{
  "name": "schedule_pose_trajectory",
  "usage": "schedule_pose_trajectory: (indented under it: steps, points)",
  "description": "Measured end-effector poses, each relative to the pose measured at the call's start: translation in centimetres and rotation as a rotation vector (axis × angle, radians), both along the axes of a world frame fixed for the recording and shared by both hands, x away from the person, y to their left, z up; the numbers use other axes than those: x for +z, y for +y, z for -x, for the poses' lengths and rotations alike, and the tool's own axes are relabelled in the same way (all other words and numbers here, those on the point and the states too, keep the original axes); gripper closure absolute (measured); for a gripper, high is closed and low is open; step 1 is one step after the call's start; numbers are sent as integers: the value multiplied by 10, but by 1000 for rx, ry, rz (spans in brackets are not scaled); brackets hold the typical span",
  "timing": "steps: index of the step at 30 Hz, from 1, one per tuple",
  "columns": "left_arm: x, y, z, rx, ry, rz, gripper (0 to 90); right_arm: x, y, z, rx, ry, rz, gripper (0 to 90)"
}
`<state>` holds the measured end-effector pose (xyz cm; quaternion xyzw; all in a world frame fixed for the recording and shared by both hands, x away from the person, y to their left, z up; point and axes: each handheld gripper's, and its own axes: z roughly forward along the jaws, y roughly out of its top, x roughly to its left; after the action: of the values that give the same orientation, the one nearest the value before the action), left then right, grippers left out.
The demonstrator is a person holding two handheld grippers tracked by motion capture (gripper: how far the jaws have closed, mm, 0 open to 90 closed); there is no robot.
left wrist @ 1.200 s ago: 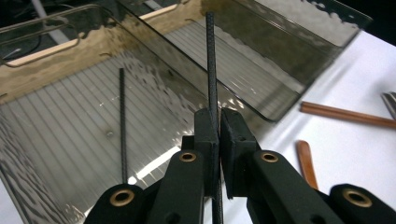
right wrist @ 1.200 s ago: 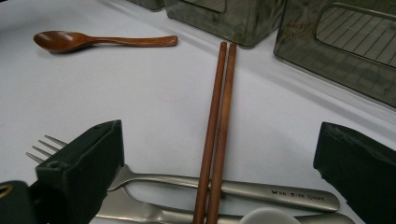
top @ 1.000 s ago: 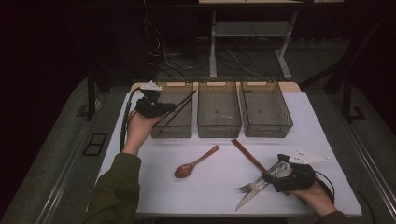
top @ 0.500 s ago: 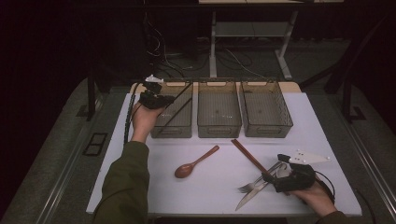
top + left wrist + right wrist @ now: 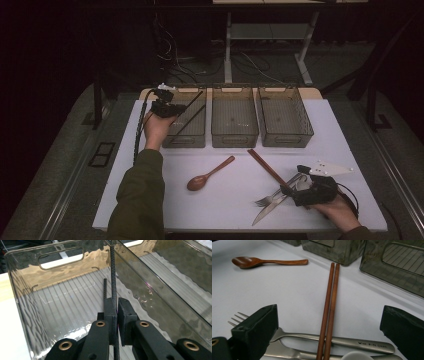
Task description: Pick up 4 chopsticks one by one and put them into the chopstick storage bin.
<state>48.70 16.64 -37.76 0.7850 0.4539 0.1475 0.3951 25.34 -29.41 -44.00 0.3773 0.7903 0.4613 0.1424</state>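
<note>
L gripper (image 5: 113, 315) clamped on thin black chopstick (image 5: 112, 270), over left smoky clear plastic bin (image 5: 187, 137); second black stick (image 5: 105, 287) lies just beside.

R gripper (image 5: 329, 340) jaws spread wide.

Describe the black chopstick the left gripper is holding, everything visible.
The black chopstick is a thin, straight, dark rod with a finely textured, matte surface. The left gripper is shut on it, pads pinching it partway along. It slants up over the leftmost bin, a smoky see-through plastic tray; its far end runs out of the left gripper view's top. A second black chopstick already lies in that bin.
</note>
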Motion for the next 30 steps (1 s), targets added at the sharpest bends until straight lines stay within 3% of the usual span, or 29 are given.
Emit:
schedule_pose_trajectory:
  steps: [12, 17, 24, 30]
  points:
    - [-3, -2, -7, 9, 12, -14, 851, 0, 0, 0, 2, 0, 1, 16]
    - [-2, 2, -9, 22, 3, 2, 850, 0, 0, 0, 4, 0, 4, 16]
    - [-6, 2, -10, 27, 39, -24, 848, 0, 0, 0, 3, 0, 4, 16]
    - [-6, 3, -11, 38, 42, -34, 825, 0, 0, 0, 2, -1, 2, 16]
